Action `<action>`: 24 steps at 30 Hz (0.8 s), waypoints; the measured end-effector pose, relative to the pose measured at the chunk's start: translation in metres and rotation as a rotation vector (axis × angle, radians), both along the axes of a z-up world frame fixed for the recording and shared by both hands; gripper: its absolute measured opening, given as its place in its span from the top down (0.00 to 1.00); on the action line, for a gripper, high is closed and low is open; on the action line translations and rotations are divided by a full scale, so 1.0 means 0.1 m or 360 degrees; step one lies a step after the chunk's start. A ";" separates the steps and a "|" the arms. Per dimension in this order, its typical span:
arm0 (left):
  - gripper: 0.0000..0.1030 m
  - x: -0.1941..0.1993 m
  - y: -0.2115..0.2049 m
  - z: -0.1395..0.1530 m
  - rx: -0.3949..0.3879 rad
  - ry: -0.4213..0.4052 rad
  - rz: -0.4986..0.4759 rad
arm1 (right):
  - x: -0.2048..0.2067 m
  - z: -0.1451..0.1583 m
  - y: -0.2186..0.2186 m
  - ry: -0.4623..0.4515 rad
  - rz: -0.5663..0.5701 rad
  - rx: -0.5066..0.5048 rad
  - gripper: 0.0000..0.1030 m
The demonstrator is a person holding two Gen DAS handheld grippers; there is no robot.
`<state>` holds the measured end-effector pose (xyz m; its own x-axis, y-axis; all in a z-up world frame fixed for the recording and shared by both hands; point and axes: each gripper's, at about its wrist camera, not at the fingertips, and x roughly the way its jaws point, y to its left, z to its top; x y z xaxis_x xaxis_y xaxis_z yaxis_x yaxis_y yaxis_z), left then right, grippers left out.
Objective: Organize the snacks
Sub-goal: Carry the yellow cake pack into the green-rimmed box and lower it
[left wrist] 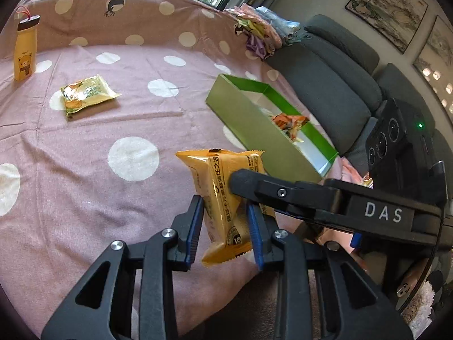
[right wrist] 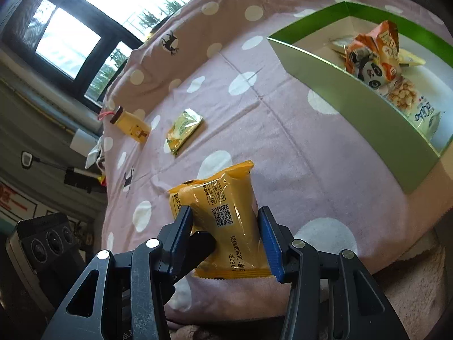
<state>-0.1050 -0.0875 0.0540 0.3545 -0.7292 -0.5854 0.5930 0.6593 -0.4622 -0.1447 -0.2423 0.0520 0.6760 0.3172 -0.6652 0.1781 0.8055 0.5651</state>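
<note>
Both grippers are meeting on one yellow snack packet: the left gripper is holding its lower half between blue pads, and the right gripper is standing closed against its sides, with one black finger of the left gripper wedged in beside the left pad. Whether the right pads are pressing or merely touching is hard to tell. In the left wrist view the right gripper's body, lettered "DAS", is crossing in front and hiding part of the packet. Chinese print, a QR code and "180" are showing on the wrapper; the rest is too small to read.

Beyond the packet a green box is sitting open on the pink polka-dot cloth, to the packet's right and further off. Inside the box an orange bag with a panda face is lying over a white bag showing round biscuits; the box wall is cutting off their lower parts. Well left of the box a green-yellow sachet is lying flat, and beyond it a yellow bear bottle is standing upright.
</note>
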 end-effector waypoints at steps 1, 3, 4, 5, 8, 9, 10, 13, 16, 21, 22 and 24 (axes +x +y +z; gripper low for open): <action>0.70 -0.01 0.00 0.02 -0.0017 -0.0012 -0.0004 | -0.03 0.05 0.01 -0.0011 -0.0013 -0.0019 0.51; 0.70 -0.04 0.00 0.07 -0.0052 -0.0035 -0.0017 | -0.09 0.17 0.03 -0.0032 -0.0040 -0.0071 0.51; 0.70 -0.04 0.00 0.09 -0.0071 -0.0041 -0.0024 | -0.09 0.17 0.03 -0.0032 -0.0040 -0.0071 0.51; 0.70 -0.05 0.01 0.10 -0.0094 -0.0045 -0.0031 | -0.11 0.20 0.04 -0.0040 -0.0047 -0.0094 0.51; 0.70 -0.08 0.04 0.15 -0.0131 -0.0040 -0.0034 | -0.15 0.30 0.10 -0.0071 -0.0055 -0.0182 0.51; 0.70 -0.08 0.05 0.15 -0.0140 -0.0044 -0.0028 | -0.15 0.32 0.12 -0.0079 -0.0055 -0.0210 0.51; 0.70 -0.08 0.07 0.17 -0.0146 -0.0046 -0.0021 | -0.15 0.33 0.14 -0.0089 -0.0057 -0.0226 0.51; 0.70 -0.09 0.11 0.22 -0.0164 -0.0063 0.0008 | -0.14 0.39 0.20 -0.0135 -0.0039 -0.0274 0.51; 0.70 -0.08 0.13 0.27 -0.0169 -0.0090 0.0048 | -0.13 0.45 0.24 -0.0190 -0.0010 -0.0293 0.51; 0.70 0.01 0.04 0.43 -0.0214 -0.0127 0.0084 | -0.07 0.63 0.27 -0.0281 0.0008 -0.0409 0.51; 0.70 0.02 0.03 0.48 -0.0218 -0.0145 0.0089 | -0.05 0.68 0.24 -0.0301 0.0003 -0.0418 0.51; 0.70 0.06 -0.05 0.59 -0.0218 -0.0183 0.0099 | -0.02 0.77 0.16 -0.0340 -0.0009 -0.0392 0.51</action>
